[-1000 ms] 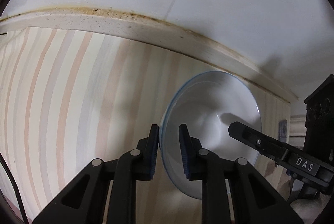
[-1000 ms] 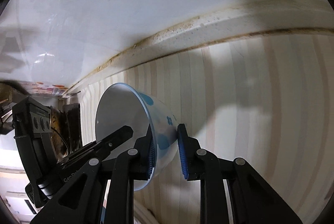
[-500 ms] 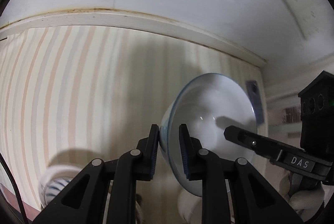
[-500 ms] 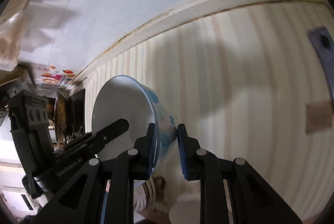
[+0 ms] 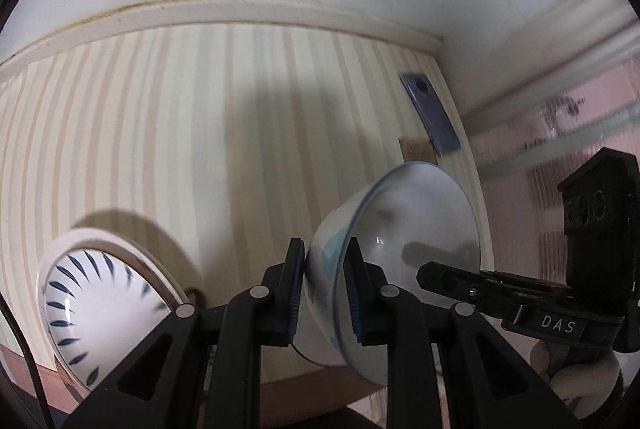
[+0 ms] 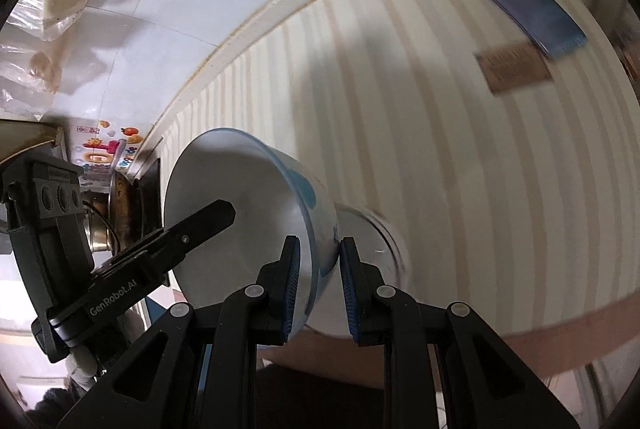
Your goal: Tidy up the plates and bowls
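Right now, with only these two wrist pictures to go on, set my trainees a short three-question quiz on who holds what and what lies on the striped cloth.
1. True or false: both the left gripper and the right gripper are shut on the rim of the same white bowl with blue marks.
2. Multiple choice: on the striped tablecloth, to the left of the held bowl in the left wrist view, lies
A. a metal fork
B. a white dish with blue leaf strokes
C. a red mug
3. Fill in: the flat blue-grey item at the far end of the cloth is a ____.

Key: 1 true; 2 B; 3 phone
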### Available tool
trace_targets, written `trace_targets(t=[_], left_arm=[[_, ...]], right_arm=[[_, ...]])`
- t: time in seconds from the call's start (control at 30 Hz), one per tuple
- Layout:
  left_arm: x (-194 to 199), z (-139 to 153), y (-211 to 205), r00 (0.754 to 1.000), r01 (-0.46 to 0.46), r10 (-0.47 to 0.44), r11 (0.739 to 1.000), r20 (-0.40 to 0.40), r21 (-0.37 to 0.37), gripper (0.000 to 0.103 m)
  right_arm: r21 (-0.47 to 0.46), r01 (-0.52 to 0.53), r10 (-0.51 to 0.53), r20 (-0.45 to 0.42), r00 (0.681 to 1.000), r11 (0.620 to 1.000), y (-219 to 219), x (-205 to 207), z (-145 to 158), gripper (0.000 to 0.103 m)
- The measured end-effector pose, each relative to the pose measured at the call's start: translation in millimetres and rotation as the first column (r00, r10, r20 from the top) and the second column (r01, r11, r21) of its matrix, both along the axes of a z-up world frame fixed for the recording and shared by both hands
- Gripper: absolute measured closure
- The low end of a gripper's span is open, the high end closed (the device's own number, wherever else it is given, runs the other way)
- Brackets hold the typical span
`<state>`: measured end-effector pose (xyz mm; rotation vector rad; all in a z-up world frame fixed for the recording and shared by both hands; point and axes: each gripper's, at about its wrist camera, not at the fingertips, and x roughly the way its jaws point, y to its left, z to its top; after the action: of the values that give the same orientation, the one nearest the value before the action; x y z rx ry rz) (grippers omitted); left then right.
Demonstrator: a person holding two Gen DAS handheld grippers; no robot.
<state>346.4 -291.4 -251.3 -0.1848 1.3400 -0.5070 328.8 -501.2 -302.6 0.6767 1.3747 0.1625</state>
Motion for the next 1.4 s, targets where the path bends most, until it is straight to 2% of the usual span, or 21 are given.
trace_targets(t=[0.1, 0.3, 0.53, 0.8, 1.2, 1.4], left_arm=[[-13, -8, -8, 0.999, 0.034, -0.033, 0.999, -0.014, 0.024, 0.086], [-20, -26, -17, 0.998, 0.046, -0.043, 0.997, -0.044, 0.067, 0.086], [-23, -44, -21, 0.997, 0.045, -0.038, 0.993, -0.069, 0.11, 0.086], [-29, -55, -21, 0.996, 0.046, -0.035, 0.989, -0.081, 0.138, 0.086], [-33, -53, -23, 0.998, 0.02, -0.01, 0.987, -0.061, 0.159, 0.086], [-36, -44, -19, 0.999, 0.038, -0.03, 0.986, -0.045, 0.165, 0.084]], right_arm=[[0.0, 0.01, -0.01, -0.024, 1.0, 1.0, -6, -20, -9, 0.081], [-0.003, 0.005, -0.005, -0.053, 0.999, 1.0, -6, -37, -28, 0.081], [-0.002, -0.004, 0.004, -0.073, 0.997, 1.0, -6, -35, -40, 0.081], [-0.048, -0.051, 0.048, -0.068, 0.997, 0.998, 2, -22, -41, 0.081], [-0.059, -0.081, 0.075, -0.098, 0.992, 0.995, 4, -10, -43, 0.08], [-0.079, -0.058, 0.051, -0.087, 0.995, 0.995, 5, -16, -38, 0.08]])
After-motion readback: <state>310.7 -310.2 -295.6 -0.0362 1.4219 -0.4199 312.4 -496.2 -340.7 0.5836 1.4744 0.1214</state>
